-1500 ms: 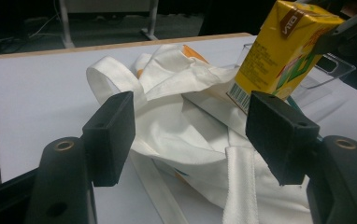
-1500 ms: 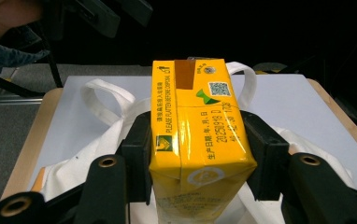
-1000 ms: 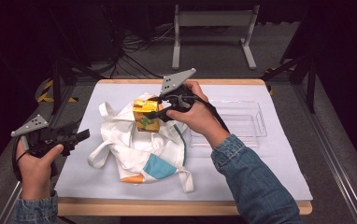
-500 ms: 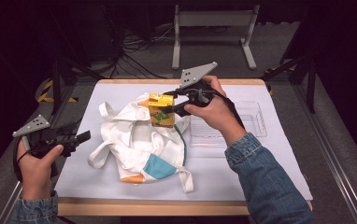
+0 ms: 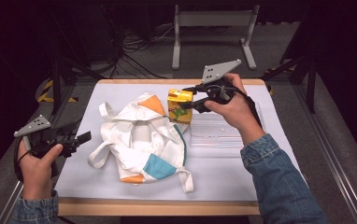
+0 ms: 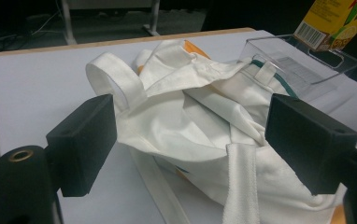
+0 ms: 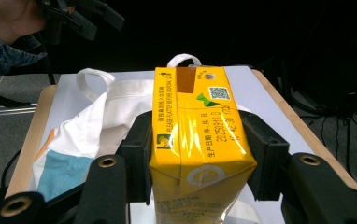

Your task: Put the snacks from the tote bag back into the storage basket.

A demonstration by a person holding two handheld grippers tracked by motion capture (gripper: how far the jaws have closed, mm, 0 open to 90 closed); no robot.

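Observation:
My right gripper [image 5: 188, 99] is shut on a yellow juice carton [image 5: 179, 106] and holds it upright in the air, between the cloth bag and the clear tray. Both pads press the carton's [image 7: 195, 140] sides in the right gripper view. The white tote bag [image 5: 139, 135], with orange and blue patches, lies crumpled mid-table. At the table's left edge my left gripper [image 5: 85, 136] points at the bag [image 6: 200, 107], apart from it. Its jaws have just been opening and stand open with nothing gripped.
A clear plastic tray [image 5: 223, 128] lies on the white mat [image 5: 120, 93] right of the bag, just under and beyond the carton. The wooden table edge [image 5: 158, 207] runs along the front. Dark floor, cables and a metal stand lie beyond the table.
My right gripper has carried the carton from above the bag to the right and slightly up, toward the clear tray. The left hand has stayed at the table's left edge.

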